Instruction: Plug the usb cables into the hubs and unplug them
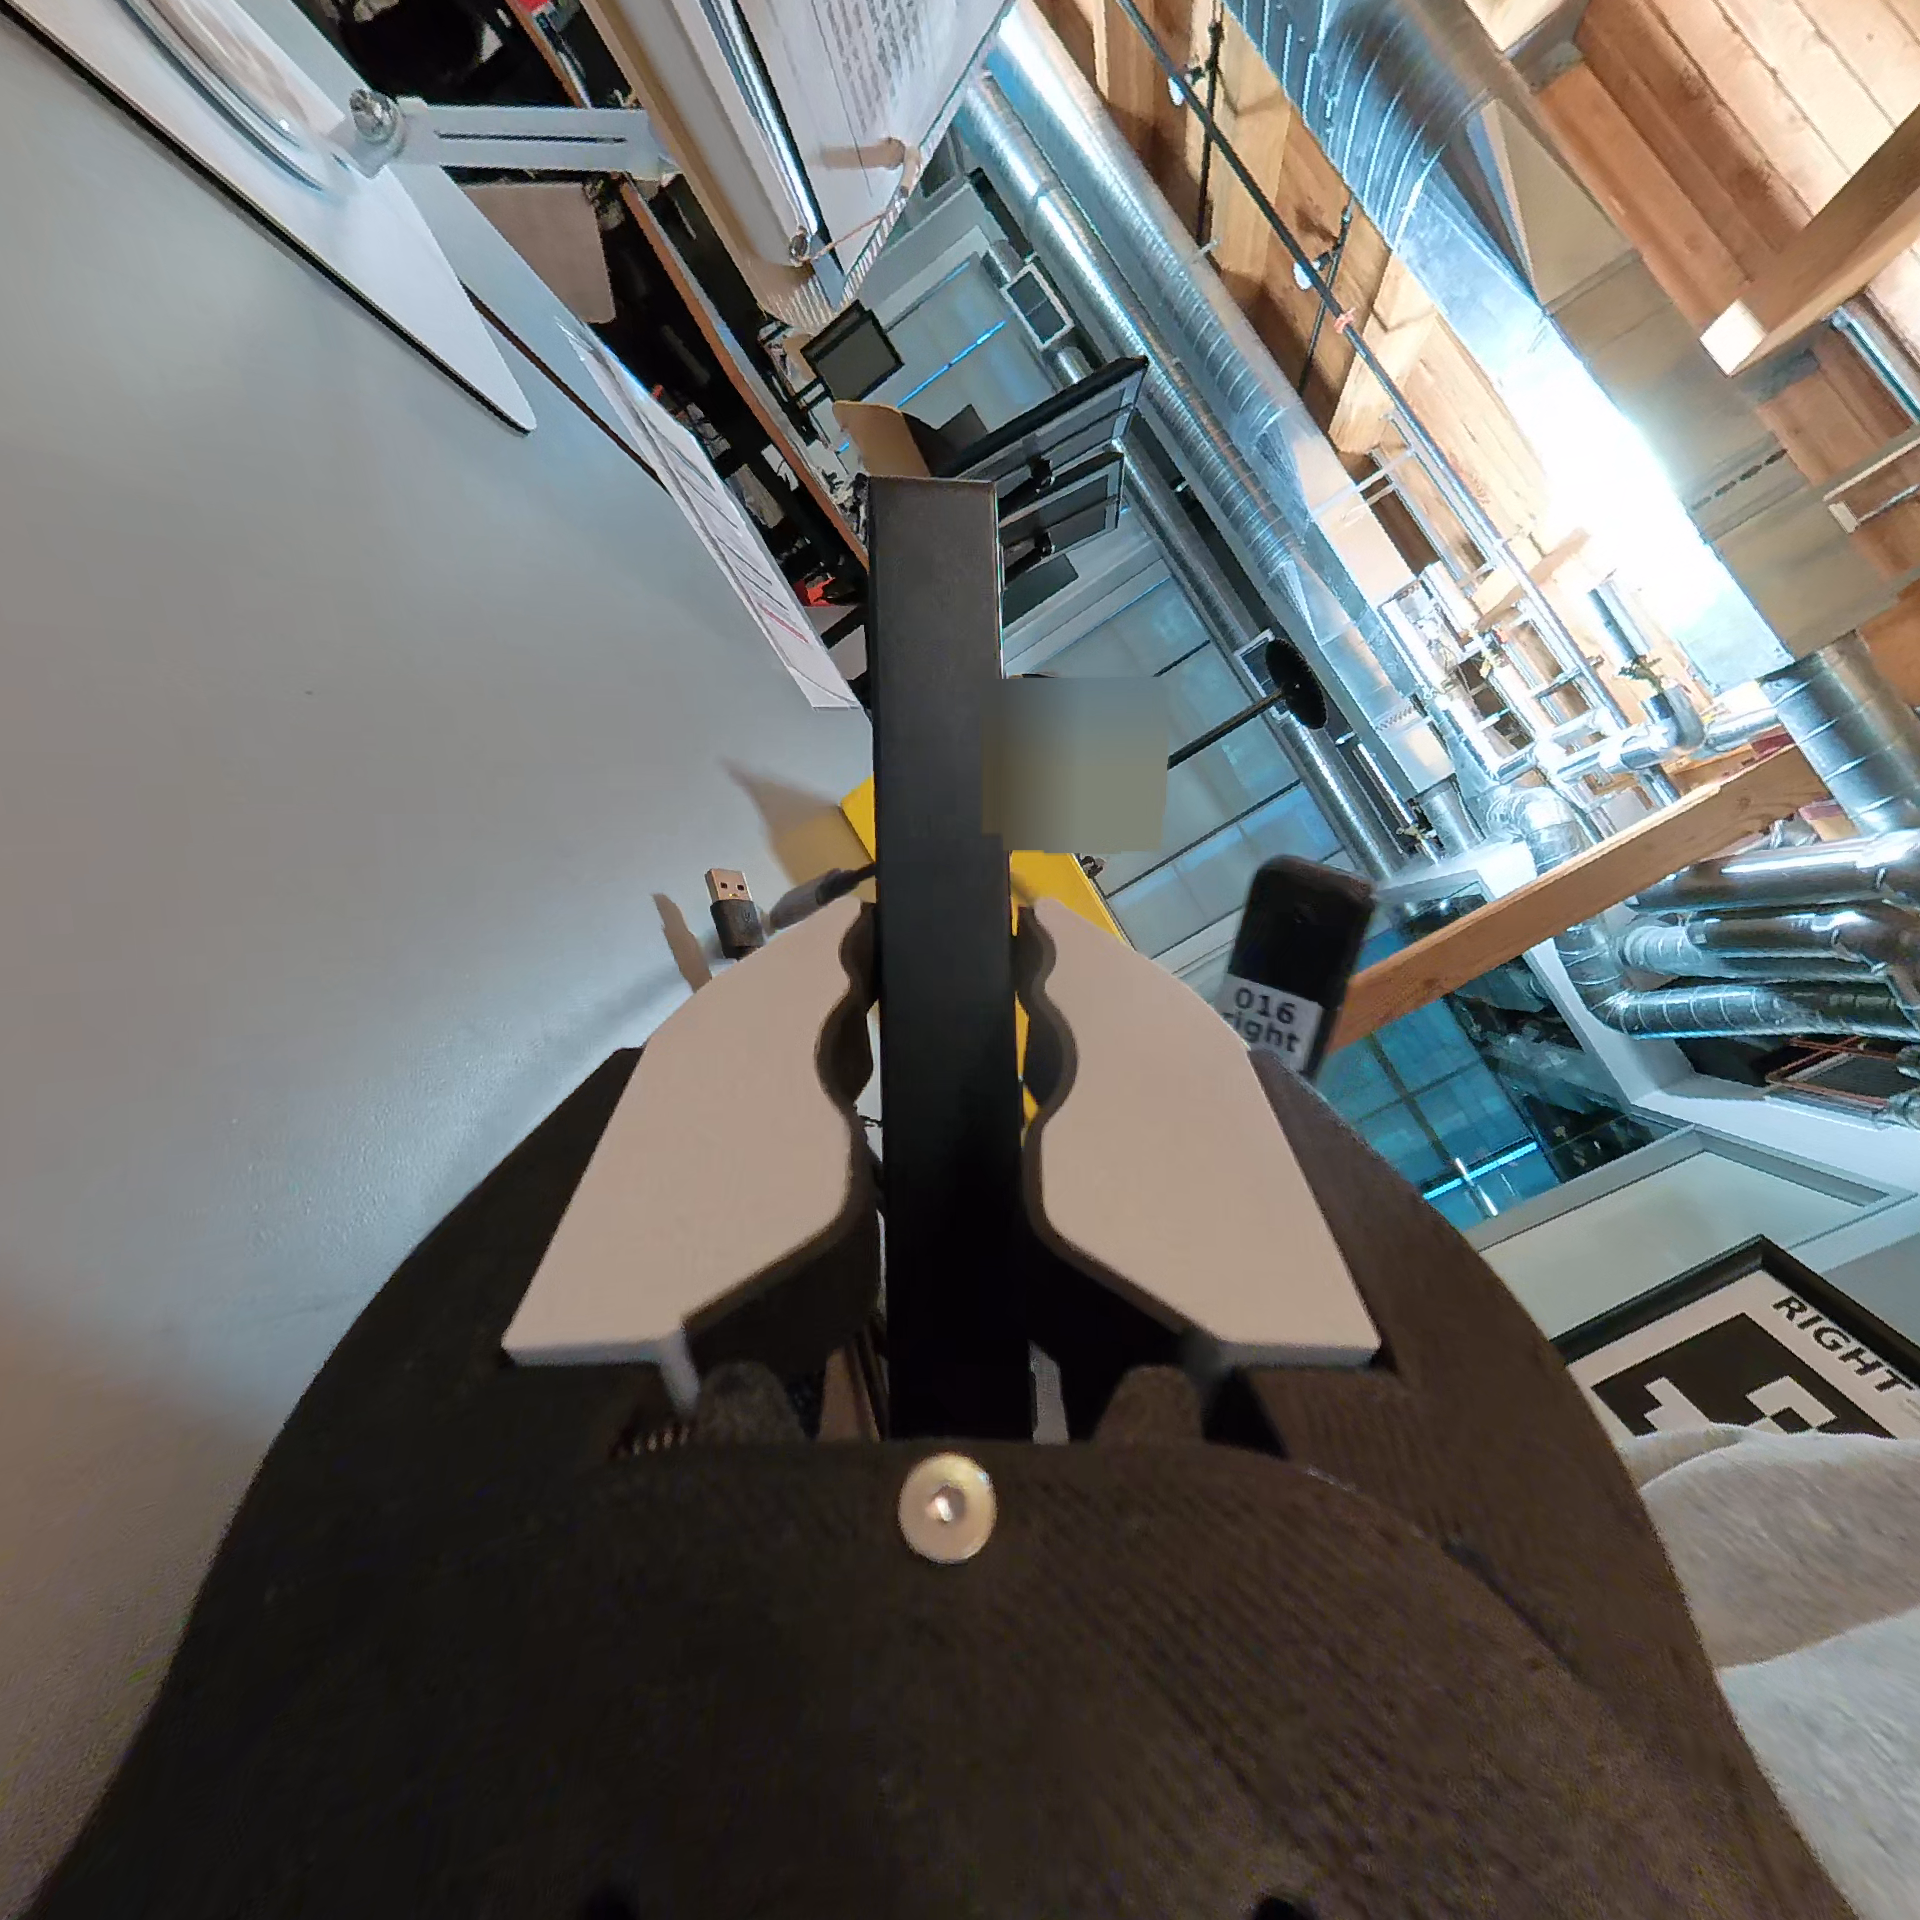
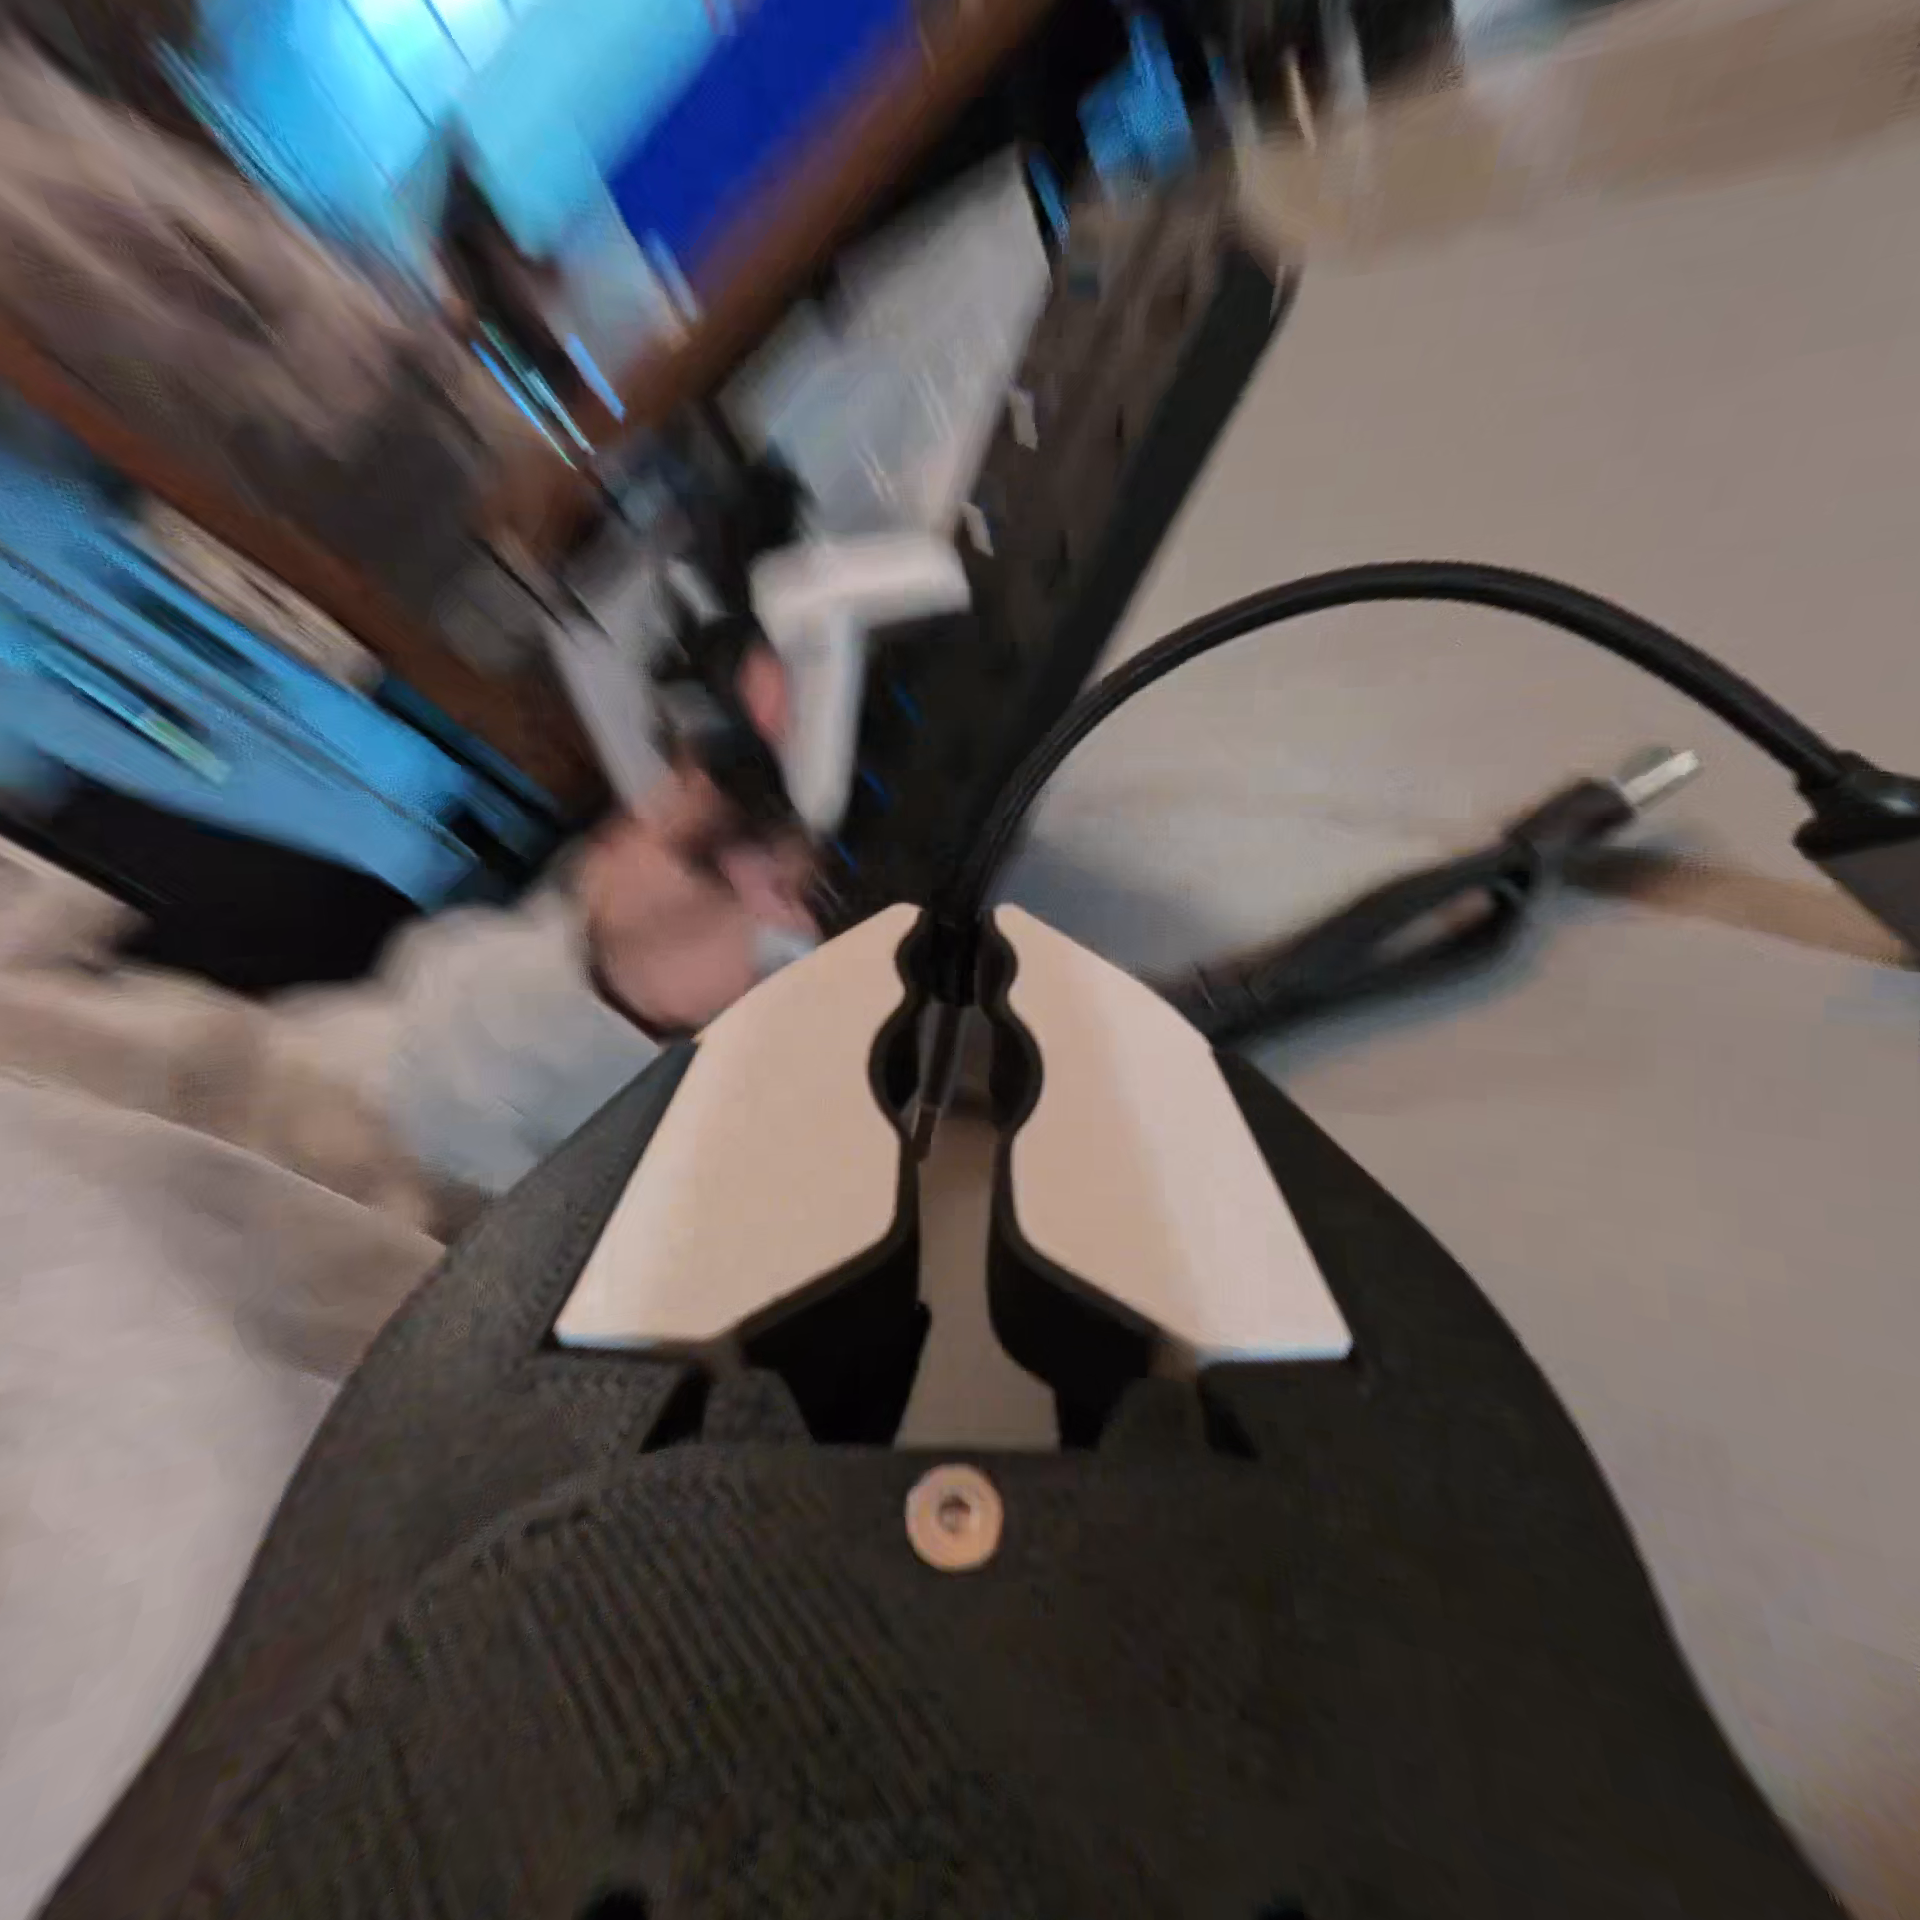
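My left gripper (image 1: 943, 914) is shut on a long black hub bar (image 1: 935, 675) that runs straight out between its fingers, tilted up off the grey table (image 1: 312, 831). A loose black USB plug (image 1: 736, 914) lies on the table just left of the fingertips. My right gripper (image 2: 956, 914) is shut on a black cable (image 2: 1455, 582), which arcs right to a dark connector body (image 2: 1860, 842) at the frame edge. Another black cable with a metal USB plug (image 2: 1652, 779) lies on the table. The hub bar (image 2: 1143, 468) shows blurred ahead, held by the left gripper's white fingers (image 2: 862, 603).
A white monitor-stand base (image 1: 416, 260) and a printed sheet (image 1: 727, 540) lie on the far table. A yellow object (image 1: 1049, 883) sits behind the hub. A black-and-white marker board (image 1: 1766, 1382) is at the right. A person's hand (image 2: 675, 914) holds the left gripper.
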Motion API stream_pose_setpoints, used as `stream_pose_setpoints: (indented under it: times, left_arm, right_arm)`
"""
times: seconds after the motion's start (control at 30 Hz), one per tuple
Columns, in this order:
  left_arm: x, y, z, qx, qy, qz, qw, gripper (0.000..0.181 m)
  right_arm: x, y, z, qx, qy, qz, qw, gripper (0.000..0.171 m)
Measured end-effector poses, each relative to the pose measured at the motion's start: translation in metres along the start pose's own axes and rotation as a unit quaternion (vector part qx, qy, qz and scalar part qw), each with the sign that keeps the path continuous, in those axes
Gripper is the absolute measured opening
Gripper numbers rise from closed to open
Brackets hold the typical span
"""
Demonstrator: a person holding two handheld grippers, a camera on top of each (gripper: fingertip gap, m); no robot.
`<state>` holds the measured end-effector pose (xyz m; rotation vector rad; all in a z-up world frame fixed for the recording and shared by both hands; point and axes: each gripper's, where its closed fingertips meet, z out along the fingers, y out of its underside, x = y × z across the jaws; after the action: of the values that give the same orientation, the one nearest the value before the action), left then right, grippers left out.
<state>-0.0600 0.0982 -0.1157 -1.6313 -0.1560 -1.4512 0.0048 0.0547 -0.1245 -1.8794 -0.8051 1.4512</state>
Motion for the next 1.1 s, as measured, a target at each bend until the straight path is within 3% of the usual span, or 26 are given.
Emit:
stream_pose_setpoints:
  times: [0.03,0.1,0.2,0.33,0.5,0.8,1.1]
  left_arm:
    - [0.000,0.000,0.000,0.000,0.000,0.001,1.000,0.024]
    - [0.000,-0.001,-0.001,0.001,-0.001,0.001,1.000,0.025]
    - [0.000,0.000,0.000,0.000,0.001,-0.002,1.000,0.025]
    - [0.001,0.003,0.001,-0.004,0.002,0.000,1.000,0.025]
    - [0.002,0.006,0.003,-0.010,0.005,-0.003,1.000,0.025]
    - [0.003,0.010,0.005,-0.017,0.008,-0.006,1.000,0.025]
    - [0.003,0.011,0.005,-0.021,0.010,-0.010,1.000,0.025]
  right_arm:
    - [-0.007,-0.023,-0.012,0.080,-0.055,0.065,0.993,0.008]
    - [-0.005,-0.059,-0.043,0.215,-0.146,0.185,0.948,0.008]
    - [0.013,-0.075,-0.071,0.312,-0.193,0.274,0.889,0.009]
    - [0.007,-0.080,-0.072,0.323,-0.192,0.253,0.891,0.008]
    - [0.010,-0.085,-0.079,0.357,-0.213,0.304,0.857,0.008]
    - [0.014,-0.086,-0.080,0.365,-0.219,0.330,0.842,0.008]
    - [0.013,-0.085,-0.078,0.360,-0.210,0.315,0.853,0.008]
